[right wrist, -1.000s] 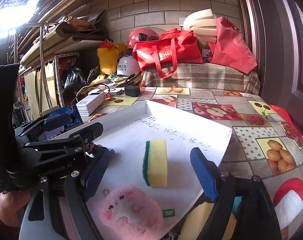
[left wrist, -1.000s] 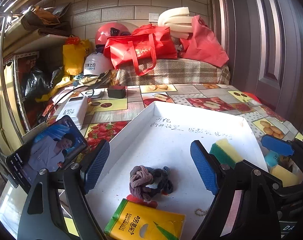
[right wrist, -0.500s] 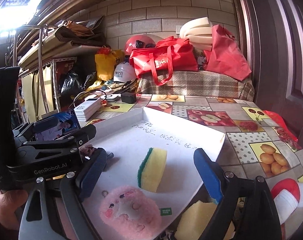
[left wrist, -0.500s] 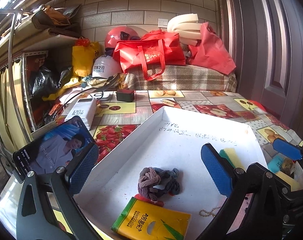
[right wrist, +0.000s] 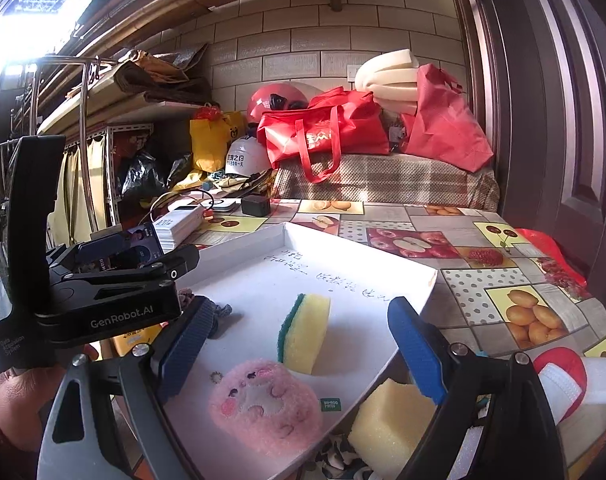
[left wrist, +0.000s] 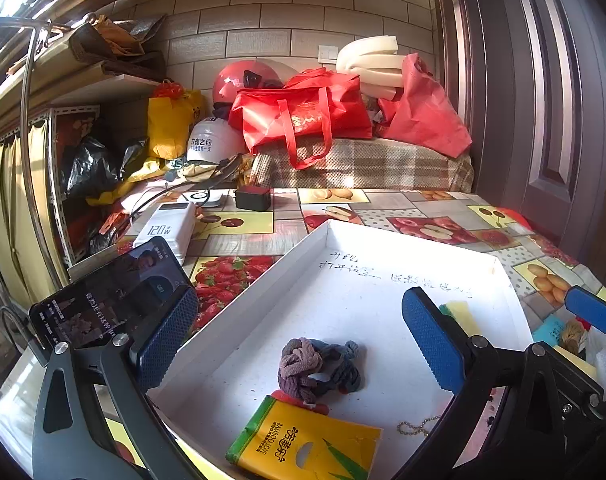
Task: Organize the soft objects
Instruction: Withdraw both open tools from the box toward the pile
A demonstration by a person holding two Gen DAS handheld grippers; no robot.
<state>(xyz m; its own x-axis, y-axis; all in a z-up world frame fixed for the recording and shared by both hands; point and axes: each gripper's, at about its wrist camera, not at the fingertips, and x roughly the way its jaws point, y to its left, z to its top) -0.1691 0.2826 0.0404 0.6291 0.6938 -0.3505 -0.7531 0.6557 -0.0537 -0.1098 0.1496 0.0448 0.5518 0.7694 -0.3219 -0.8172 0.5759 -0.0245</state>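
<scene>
Both jaws spread and empty, our right hand-held gripper sits nearest the sponge, its long axis running away from us; our left hand-held gripper faces the scrunchies.

The yellow packet ran off the near edge of the left wrist view. The sponge there was mostly hidden behind the left gripper's right finger. In the right wrist view the knotted cloth showed only partly past the left finger. The handwriting on the tray was too small to read.
</scene>
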